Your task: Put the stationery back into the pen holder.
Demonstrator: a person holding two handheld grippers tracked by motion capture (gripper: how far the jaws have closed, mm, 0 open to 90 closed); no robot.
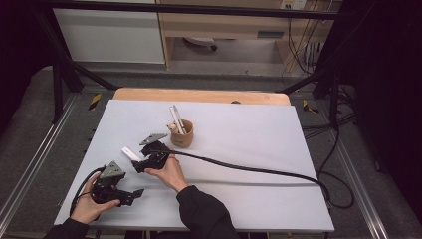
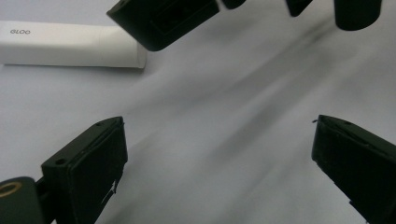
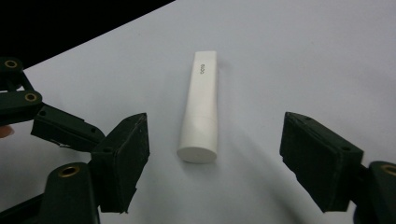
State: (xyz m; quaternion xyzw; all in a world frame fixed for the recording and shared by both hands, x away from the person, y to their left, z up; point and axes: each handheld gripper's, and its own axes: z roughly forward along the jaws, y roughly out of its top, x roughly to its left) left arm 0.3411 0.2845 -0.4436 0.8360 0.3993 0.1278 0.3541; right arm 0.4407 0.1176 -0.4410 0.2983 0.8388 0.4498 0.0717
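One white tube [image 3: 200, 108] lies flat on the grey-white table [image 1: 259, 149], cap end toward the right gripper [image 3: 215, 158], left of the wooden cup [image 1: 181, 133]. It sits between the right gripper's jaws, which stand apart with a gap on both sides, nothing touching. The left gripper [image 2: 219, 168] hangs nearby, jaws wide, nothing in them. Likely risk: the tube is round and smooth, so an off-centre or high pinch could roll or squirt it away; the trailing cable [image 1: 249, 169] might drag the hand off line. Count: one tube, one cup with two or so items inside, two grippers.
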